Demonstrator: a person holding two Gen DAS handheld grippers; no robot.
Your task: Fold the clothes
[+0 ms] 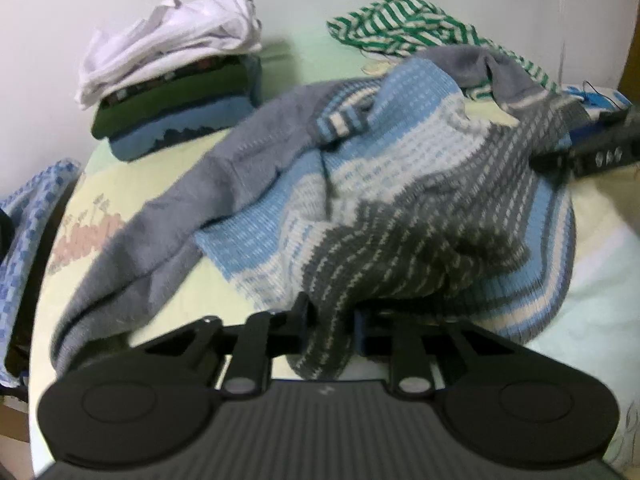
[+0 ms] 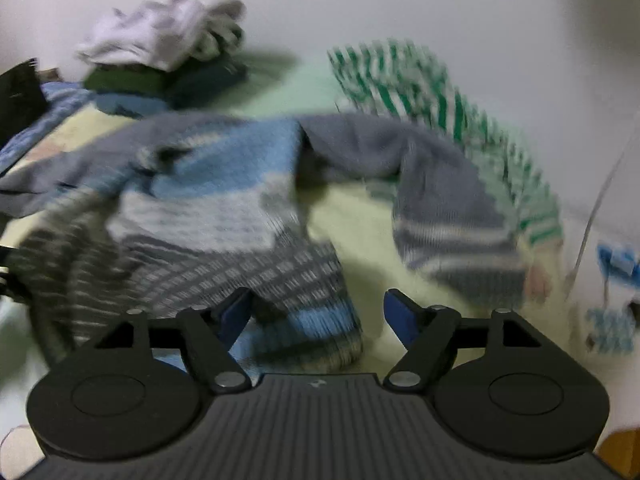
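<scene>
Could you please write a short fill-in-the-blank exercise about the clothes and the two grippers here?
1. The left gripper is shut on the ____ sweater.
2. The right gripper has its jaws ____.
3. On top of the folded stack lies a crumpled ____ garment.
4. Behind the sweater lies a cloth striped white and ____.

Missing words: striped; open; white; green

left gripper (image 1: pixel 330 322) jaws pinching striped sweater (image 1: pixel 392 184) hem, bed (image 1: pixel 208 292)
</scene>
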